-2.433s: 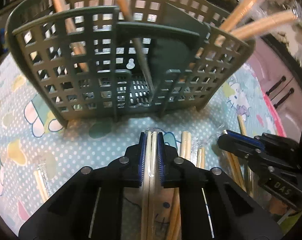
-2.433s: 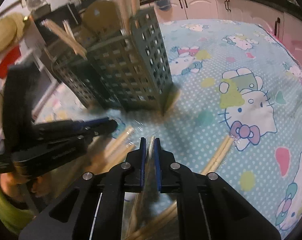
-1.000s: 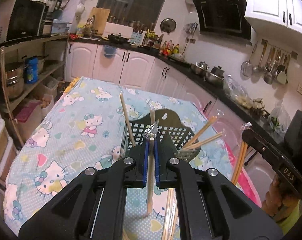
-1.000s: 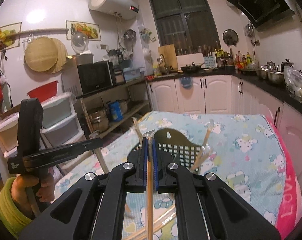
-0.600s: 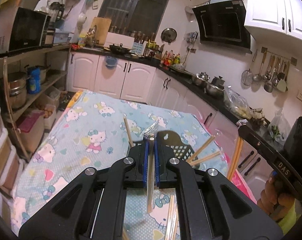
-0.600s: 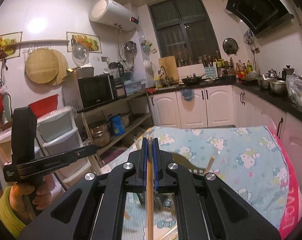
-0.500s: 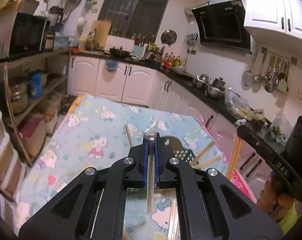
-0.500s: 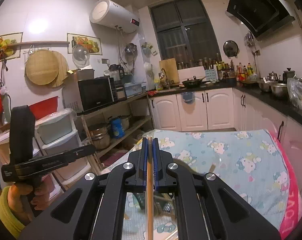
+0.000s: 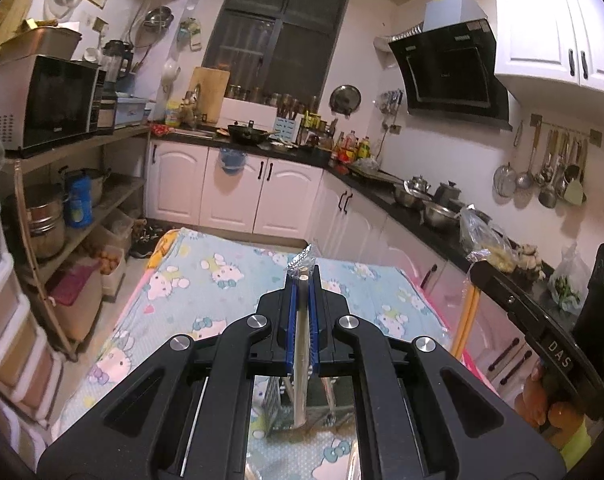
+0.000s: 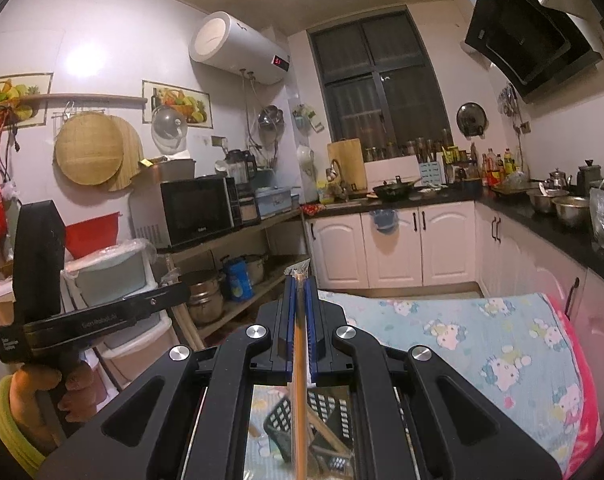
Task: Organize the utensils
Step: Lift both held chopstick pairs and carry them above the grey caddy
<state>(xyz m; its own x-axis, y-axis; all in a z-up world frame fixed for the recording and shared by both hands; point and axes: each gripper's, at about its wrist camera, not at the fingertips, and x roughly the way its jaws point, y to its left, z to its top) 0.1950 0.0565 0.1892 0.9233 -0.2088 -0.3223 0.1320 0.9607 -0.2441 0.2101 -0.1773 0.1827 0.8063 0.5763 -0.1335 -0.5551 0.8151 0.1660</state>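
Mid-task. Left hand-held gripper [image 9: 302,280] clamped on pale wrapped chopsticks [image 9: 300,360], right hand-held gripper [image 10: 298,282] clamped on orange wrapped chopsticks [image 10: 299,380]; both raised, hanging over utensil basket [image 10: 302,412] at bottom centre. Neither dropped in yet; a few sticks already seemed slotted.

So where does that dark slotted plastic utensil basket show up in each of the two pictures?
Left wrist view: the dark slotted plastic utensil basket peeks through the gap at bottom centre, below the left tongs.
Right wrist view: bottom centre too, below the right tongs.
Shared landmark: the black microwave.
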